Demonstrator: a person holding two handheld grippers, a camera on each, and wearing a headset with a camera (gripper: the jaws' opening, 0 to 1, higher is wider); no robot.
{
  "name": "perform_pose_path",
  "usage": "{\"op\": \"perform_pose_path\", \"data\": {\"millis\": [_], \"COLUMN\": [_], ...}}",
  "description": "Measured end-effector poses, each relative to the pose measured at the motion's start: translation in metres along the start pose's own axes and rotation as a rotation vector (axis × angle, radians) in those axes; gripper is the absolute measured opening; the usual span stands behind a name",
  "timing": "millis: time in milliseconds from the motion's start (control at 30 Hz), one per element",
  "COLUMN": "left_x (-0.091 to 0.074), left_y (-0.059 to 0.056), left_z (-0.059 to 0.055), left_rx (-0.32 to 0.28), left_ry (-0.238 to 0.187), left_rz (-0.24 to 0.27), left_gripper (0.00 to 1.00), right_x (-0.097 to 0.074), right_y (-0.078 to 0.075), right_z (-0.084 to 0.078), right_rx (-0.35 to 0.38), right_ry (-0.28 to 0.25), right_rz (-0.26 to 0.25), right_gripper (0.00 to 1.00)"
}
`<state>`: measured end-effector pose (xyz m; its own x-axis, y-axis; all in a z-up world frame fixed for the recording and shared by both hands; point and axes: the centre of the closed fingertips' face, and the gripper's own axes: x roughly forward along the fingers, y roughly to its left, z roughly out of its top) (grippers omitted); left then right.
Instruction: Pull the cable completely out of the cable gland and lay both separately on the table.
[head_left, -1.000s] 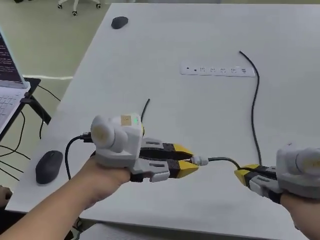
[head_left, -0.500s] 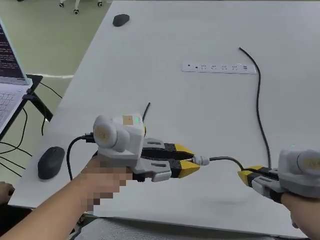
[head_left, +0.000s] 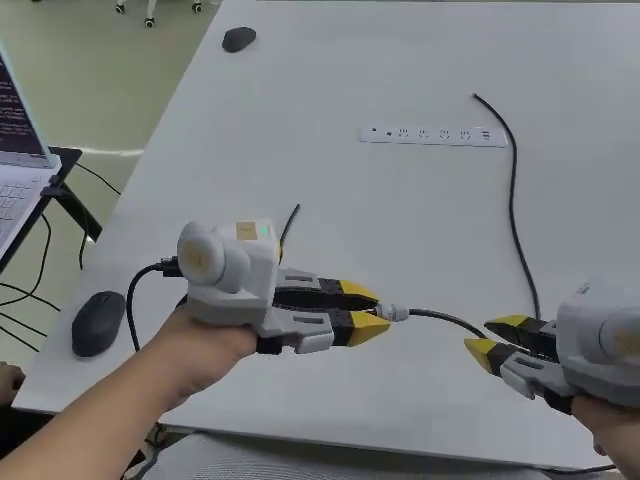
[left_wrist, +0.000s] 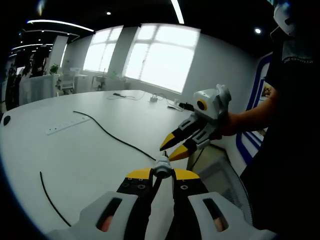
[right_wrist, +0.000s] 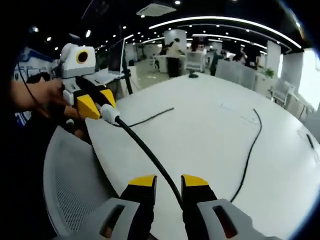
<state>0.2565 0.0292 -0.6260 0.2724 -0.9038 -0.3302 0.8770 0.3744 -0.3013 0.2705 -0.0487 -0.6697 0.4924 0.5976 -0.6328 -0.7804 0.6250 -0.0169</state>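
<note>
Yellow-tipped left gripper (head_left: 368, 310): jaws pressed together on the white cable gland (head_left: 396, 314), held above the near edge of the table (head_left: 300, 120), with the black cable (head_left: 515, 200) running out of it. Your right gripper (head_left: 497, 336): jaws spread, with the cable passing between them unpinched. Status: nothing looks separated yet, so you have the whole pull-out and both lay-downs left.
</note>
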Motion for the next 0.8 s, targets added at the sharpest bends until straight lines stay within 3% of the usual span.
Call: {"op": "perform_pose_path", "data": {"millis": [67, 133, 233, 300, 367, 500, 733, 800], "left_x": [0.001, 0.001, 0.001, 0.0, 0.0, 0.0, 0.0, 0.0], "left_y": [-0.001, -0.001, -0.001, -0.001, -0.001, -0.001, 0.0, 0.0], "left_z": [-0.001, -0.002, -0.002, -0.001, -0.001, -0.002, -0.001, -0.001], "left_rx": [-0.001, 0.002, 0.002, -0.003, -0.001, -0.006, 0.002, 0.003], "left_ry": [0.003, 0.006, 0.007, 0.004, 0.006, 0.009, 0.002, 0.002], "left_rz": [-0.001, -0.002, -0.003, -0.003, -0.004, -0.004, 0.005, 0.005], "left_gripper": [0.15, 0.15, 0.15, 0.15, 0.15, 0.15, 0.15, 0.15], "right_x": [0.0, 0.001, 0.004, 0.007, 0.01, 0.015, 0.018, 0.019], "right_y": [0.012, 0.02, 0.03, 0.031, 0.036, 0.036, 0.039, 0.038], "right_z": [0.014, 0.029, 0.041, 0.044, 0.048, 0.047, 0.048, 0.047], "right_rx": [0.005, -0.071, -0.07, -0.135, -0.135, -0.205, -0.22, -0.181], "right_ry": [-0.021, -0.039, -0.054, -0.039, -0.053, -0.019, -0.018, -0.018], "right_rz": [0.024, 0.04, 0.057, 0.047, 0.059, 0.044, 0.049, 0.049], "right_gripper": [0.18, 0.16, 0.15, 0.16, 0.16, 0.13, 0.05, 0.04]}}
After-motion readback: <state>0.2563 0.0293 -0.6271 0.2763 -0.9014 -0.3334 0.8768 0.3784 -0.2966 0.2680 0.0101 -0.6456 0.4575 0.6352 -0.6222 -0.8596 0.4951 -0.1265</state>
